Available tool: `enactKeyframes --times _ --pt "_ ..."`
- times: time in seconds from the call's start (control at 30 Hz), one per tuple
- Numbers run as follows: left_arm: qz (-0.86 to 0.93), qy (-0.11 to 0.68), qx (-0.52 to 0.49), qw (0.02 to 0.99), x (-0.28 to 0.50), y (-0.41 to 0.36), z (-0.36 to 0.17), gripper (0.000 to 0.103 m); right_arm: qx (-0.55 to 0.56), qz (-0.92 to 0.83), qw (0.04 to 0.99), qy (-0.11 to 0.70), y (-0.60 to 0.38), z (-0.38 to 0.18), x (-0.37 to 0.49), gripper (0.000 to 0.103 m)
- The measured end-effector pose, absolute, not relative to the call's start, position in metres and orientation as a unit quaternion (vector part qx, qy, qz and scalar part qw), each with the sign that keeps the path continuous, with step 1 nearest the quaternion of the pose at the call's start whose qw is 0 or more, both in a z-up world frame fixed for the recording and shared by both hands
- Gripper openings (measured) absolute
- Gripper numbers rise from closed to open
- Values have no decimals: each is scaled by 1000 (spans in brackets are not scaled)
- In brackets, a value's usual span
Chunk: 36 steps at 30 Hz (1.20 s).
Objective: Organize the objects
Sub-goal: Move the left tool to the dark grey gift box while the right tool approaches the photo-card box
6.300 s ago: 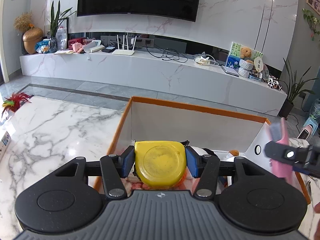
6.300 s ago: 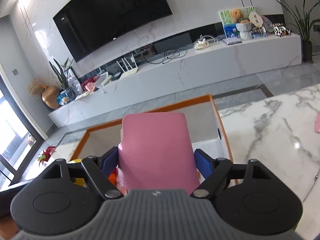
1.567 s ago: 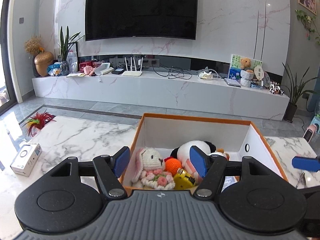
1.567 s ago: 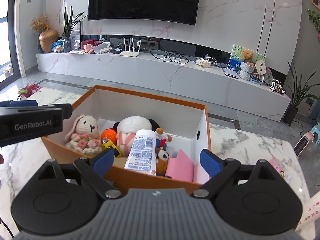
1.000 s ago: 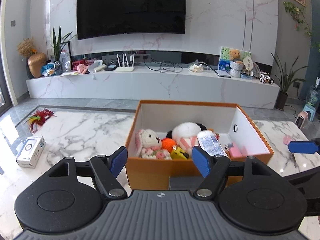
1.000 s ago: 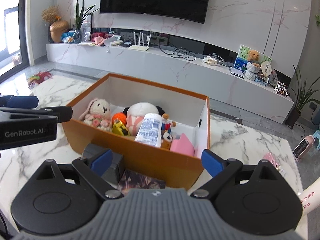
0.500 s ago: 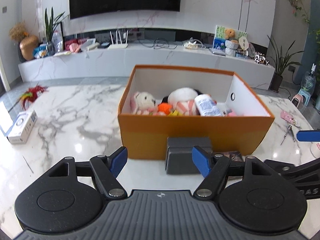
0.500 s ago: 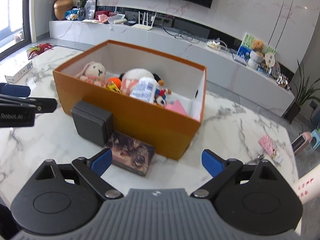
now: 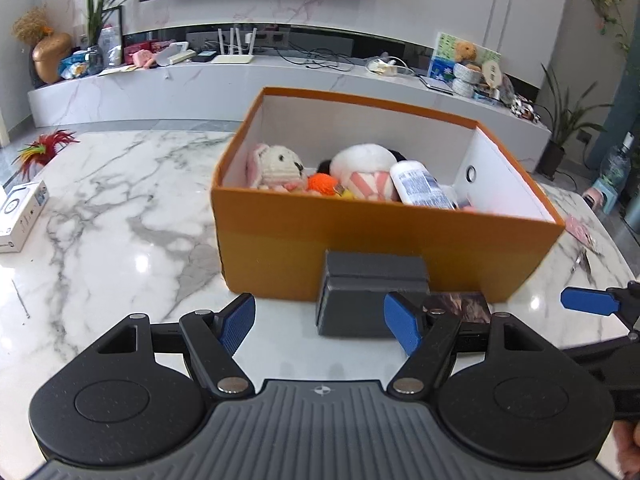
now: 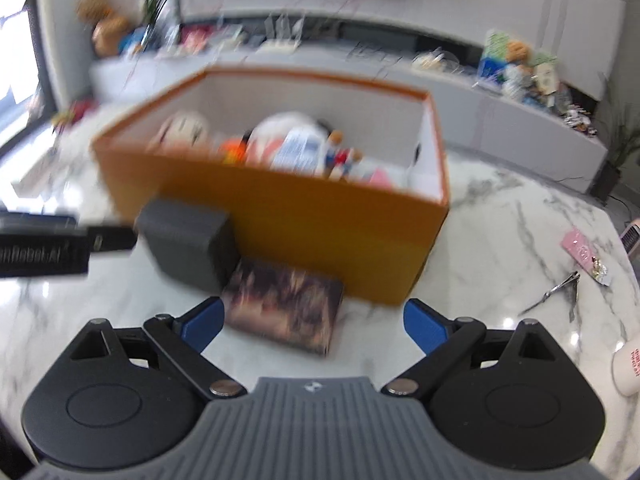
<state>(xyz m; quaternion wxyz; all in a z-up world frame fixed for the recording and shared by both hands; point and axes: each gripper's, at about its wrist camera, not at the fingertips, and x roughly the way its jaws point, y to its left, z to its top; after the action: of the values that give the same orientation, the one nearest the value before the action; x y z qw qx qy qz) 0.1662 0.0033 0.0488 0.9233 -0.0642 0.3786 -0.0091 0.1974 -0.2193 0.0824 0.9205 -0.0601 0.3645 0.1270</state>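
Both jaws gape, empty: left hand-held gripper faces the grey case, right hand-held gripper the blurred, probably book-like slab, both against the orange box; straddle squarely before squeezing.

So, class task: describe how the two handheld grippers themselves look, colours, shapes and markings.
Both the left gripper and right gripper have blue finger pads on black linkage arms, silver pivot pins, round black discs either side, and a ribbed grey body with a small emblem.
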Motion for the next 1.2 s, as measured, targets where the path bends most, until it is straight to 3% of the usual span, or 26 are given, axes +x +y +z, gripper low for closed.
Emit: enactKeyframes --times 0.53,1.2 --pt "25 353 -70 933 173 27 66 84 103 97 927 348 -205 61 241 97" --pt "-5 387 -65 920 174 7 56 84 -80 228 886 396 -200 64 180 100"
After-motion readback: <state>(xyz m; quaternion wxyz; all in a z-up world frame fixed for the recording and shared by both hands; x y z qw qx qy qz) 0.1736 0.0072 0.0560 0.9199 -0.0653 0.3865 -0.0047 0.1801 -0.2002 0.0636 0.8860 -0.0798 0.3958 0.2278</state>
